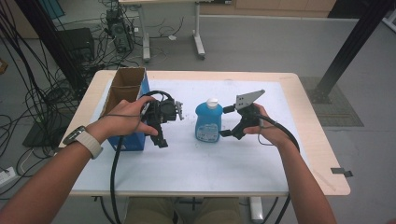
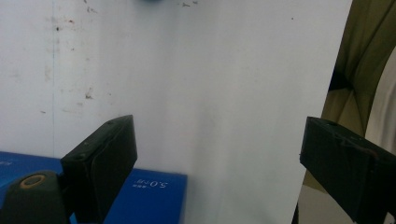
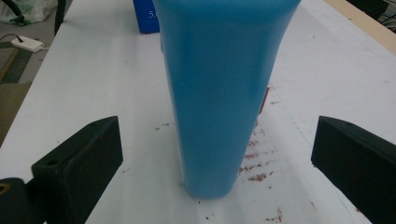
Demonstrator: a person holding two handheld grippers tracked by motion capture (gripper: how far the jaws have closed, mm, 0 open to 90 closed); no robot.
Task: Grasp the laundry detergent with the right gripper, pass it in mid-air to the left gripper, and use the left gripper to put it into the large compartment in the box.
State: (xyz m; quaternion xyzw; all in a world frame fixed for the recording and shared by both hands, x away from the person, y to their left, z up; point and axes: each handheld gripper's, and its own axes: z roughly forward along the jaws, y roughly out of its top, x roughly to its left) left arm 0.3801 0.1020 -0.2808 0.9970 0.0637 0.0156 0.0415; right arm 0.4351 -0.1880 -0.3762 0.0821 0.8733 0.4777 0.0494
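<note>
A: Where's the bottle?

B: Blue bottle (image 1: 208, 122) stands upright mid-table on the white mat (image 1: 187, 163), white cap up, just right of the blue cardboard box (image 1: 126, 112).

A: Right gripper?

B: Right gripper (image 1: 227, 122) sits just right of the bottle, jaws spread wide, one on each side. In the right gripper view the bottle (image 3: 219, 93) is centred between them with a clear gap on each side. Nothing gripped yet. My read: it's lined up so the jaws can close on the bottle's narrow sides.

A: Left one?

B: Left gripper (image 1: 161, 137) is released too, nothing between the jaws. It hangs in front of the box, jaws aimed down at the mat (image 2: 210, 93); box edge (image 2: 149, 196) is at the near left of its view. Probably parked clear so the right has room.

A: Box?

B: Open-topped, upright, at the table's left. Likely where the bottle goes, but that's a guess.
</note>
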